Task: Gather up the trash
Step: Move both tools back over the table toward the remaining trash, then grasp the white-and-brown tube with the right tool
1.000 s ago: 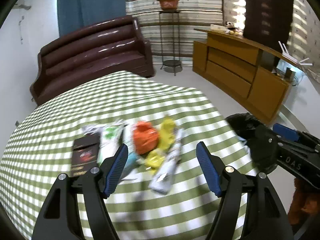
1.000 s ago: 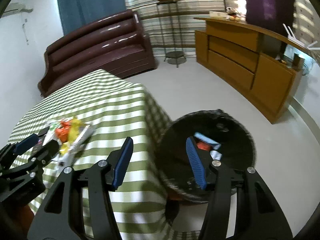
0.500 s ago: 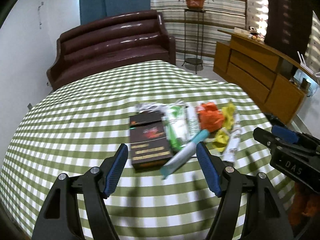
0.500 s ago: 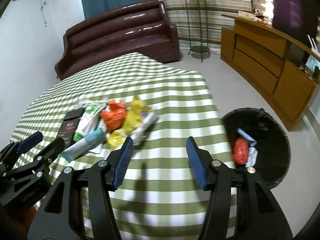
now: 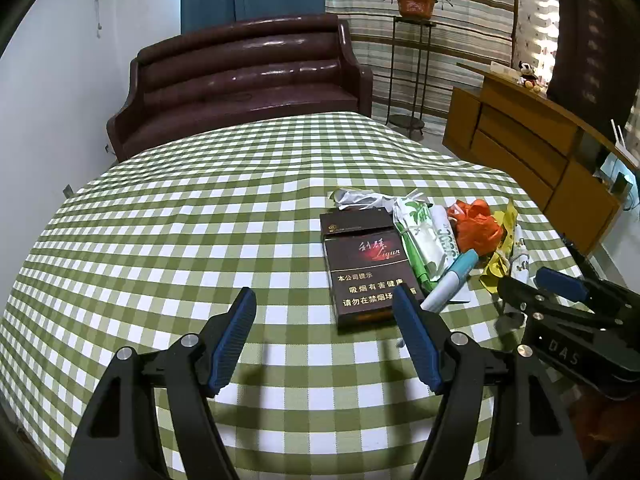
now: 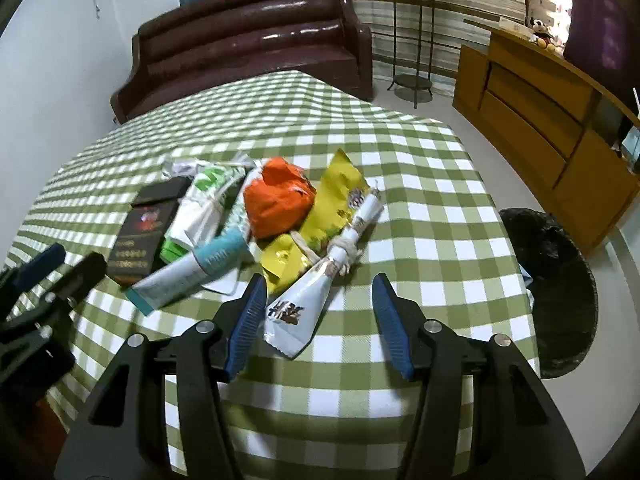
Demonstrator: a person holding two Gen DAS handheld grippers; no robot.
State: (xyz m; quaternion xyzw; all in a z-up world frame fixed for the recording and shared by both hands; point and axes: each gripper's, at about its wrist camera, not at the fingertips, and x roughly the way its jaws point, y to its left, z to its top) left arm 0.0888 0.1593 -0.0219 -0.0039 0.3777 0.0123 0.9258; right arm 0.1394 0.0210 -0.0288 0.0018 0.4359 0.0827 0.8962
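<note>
Evidently both tools, the left tool [image 5: 324, 336] and the right tool [image 6: 318, 320], are held parted and empty above the surface [image 6: 432, 240], whose right edge carries the heaped trash [image 6: 276, 200] (handy for the bin [image 6: 556, 280] beside it).

Trash pile sits on green-checked table [image 6: 440, 216], toward the right edge. Dark cigarette pack [image 5: 366, 266] lies flat, leftmost, lid end away. Next to it: green-white wrapper [image 6: 204, 204], crumpled white paper [image 5: 356, 197] behind. Teal-capped white tube [image 6: 192, 270] lies diagonally, overlapping the wrapper. Crumpled orange bag [image 6: 278, 198] on top of yellow packet [image 6: 332, 204]. White knotted sachet [image 6: 320, 284] nearest the front. Black-lined bin [image 6: 556, 292] stands on floor, right of table.
</note>
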